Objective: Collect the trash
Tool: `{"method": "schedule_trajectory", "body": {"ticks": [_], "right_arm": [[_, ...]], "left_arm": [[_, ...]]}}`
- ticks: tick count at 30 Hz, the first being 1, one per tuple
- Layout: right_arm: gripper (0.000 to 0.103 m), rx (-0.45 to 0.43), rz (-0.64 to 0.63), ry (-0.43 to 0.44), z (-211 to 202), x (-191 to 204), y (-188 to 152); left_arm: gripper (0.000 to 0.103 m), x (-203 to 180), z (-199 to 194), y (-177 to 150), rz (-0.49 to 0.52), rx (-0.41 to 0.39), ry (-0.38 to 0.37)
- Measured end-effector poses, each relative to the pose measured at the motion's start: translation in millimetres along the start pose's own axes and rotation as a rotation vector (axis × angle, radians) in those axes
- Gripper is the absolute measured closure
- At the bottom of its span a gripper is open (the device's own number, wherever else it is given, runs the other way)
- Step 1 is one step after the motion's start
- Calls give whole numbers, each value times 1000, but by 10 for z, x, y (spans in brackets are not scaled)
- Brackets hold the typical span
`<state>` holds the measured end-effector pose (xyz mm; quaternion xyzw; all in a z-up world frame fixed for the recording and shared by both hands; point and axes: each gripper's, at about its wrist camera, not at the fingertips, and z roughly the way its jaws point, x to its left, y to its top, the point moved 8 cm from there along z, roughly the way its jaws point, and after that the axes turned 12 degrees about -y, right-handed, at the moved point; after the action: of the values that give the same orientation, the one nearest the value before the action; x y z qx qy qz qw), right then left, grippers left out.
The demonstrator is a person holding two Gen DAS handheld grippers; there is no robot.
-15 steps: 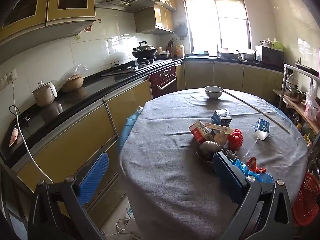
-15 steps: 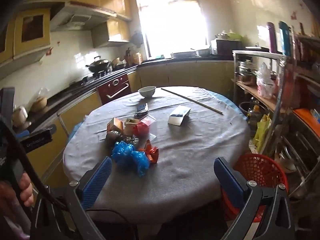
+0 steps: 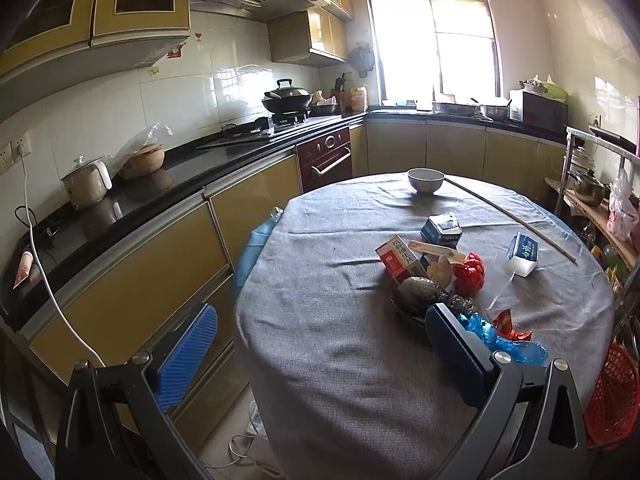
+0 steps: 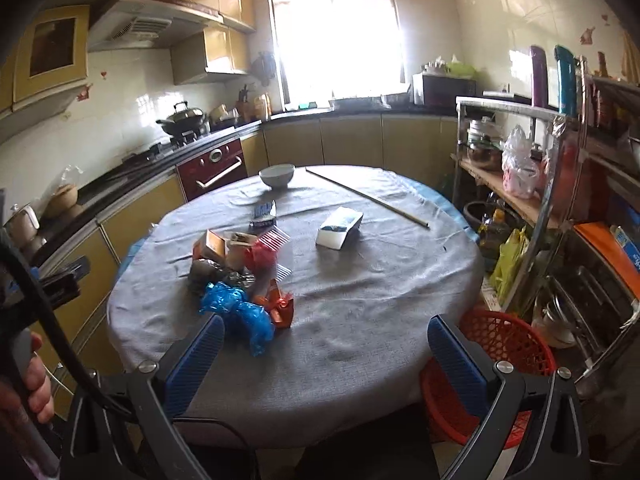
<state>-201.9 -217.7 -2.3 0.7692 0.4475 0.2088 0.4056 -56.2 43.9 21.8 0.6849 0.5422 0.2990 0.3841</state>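
Round surface point(image 4: 360, 320) under grey cloth, red basket point(image 4: 508, 344) on floor at its right edge, trash pile point(image 4: 240, 276) left of centre, white carton point(image 4: 340, 227) apart, bowl point(image 4: 277, 175) far side, left claw point(image 3: 320, 344) and right claw point(image 4: 326, 356) both fully spread, empty, hovering short of trash

Print on the little blue-and-white carton point(image 3: 442, 230) near the middle of the round grey-clothed table point(image 3: 320, 344) is too small to read, same for the red-and-white box point(image 3: 396, 258) beside it. The crumpled blue plastic bag point(image 3: 504, 340) is half hidden behind the left gripper's blue pad. The red mesh plastic basket point(image 4: 508, 344) sits partly behind the table's right edge and the right gripper's finger. A person's hand point(image 4: 34, 392) is cut off at the left edge of the right wrist view.
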Motion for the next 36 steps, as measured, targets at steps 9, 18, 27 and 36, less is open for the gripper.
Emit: {"method": "schedule_trajectory", "body": {"ticks": [9, 18, 27, 36], "right_arm": [[0, 5, -24, 38, 108, 140, 216], [0, -32, -46, 65, 103, 292, 417], [0, -19, -46, 87, 166, 360, 461], [0, 4, -41, 100, 339, 365, 469]], "left_arm": [[0, -38, -15, -4, 11, -2, -9], [0, -57, 1, -27, 18, 5, -12], [0, -67, 33, -55, 24, 17, -15], [0, -83, 130, -119, 21, 51, -45]]}}
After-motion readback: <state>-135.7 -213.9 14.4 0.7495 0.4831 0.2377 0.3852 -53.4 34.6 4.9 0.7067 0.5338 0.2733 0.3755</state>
